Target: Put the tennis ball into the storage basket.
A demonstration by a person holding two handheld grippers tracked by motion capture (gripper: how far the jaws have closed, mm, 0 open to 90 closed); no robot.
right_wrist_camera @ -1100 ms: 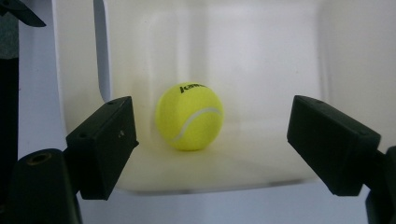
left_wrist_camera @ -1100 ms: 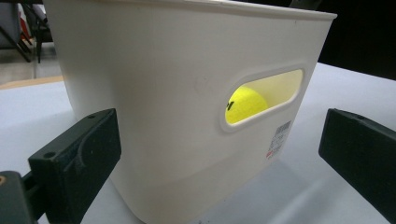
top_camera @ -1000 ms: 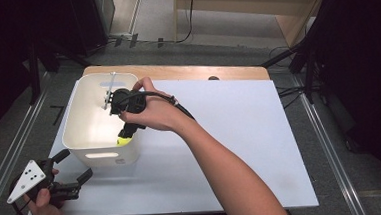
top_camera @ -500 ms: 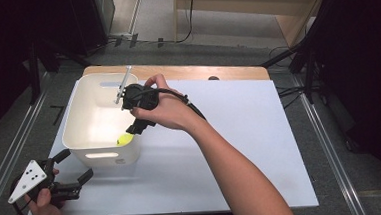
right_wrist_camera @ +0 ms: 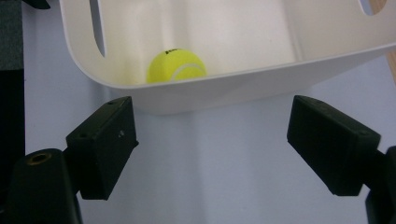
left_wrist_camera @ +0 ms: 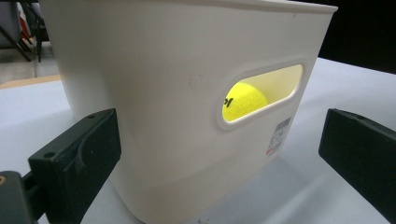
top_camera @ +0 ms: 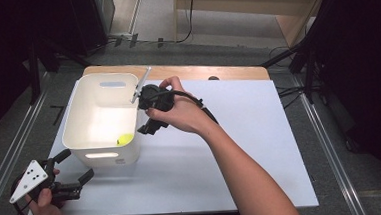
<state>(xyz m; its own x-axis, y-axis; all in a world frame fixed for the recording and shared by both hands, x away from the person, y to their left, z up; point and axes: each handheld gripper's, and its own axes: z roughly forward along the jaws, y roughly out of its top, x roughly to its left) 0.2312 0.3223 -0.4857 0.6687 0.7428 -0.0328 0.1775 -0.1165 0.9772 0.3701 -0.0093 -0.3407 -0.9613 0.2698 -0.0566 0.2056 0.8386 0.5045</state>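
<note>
A white plastic bin [top_camera: 94,99] stands on the left part of the table. A yellow tennis ball [top_camera: 125,139] lies loose in its near right corner. My right gripper [top_camera: 144,121] hovers just outside the bin's right wall, open and holding nothing. In the right gripper view the jaws [right_wrist_camera: 212,135] spread wide below the bin's rim [right_wrist_camera: 224,91], with the ball [right_wrist_camera: 176,65] beyond it. My left gripper [top_camera: 77,164] sits open at the table's near left corner. In the left gripper view the left gripper [left_wrist_camera: 219,154] faces the bin's wall [left_wrist_camera: 163,70], and the ball [left_wrist_camera: 243,100] shows through the handle slot.
A white sheet [top_camera: 241,149] covers the table, with a wooden strip [top_camera: 226,72] along its far edge. Metal rails [top_camera: 325,139] run down both sides. Dark stands and cables [top_camera: 295,56] crowd the floor beyond the far right corner.
My right gripper has risen out of the bin and drawn back to the right past its wall. The ball stays inside the bin. The left gripper has not moved.
</note>
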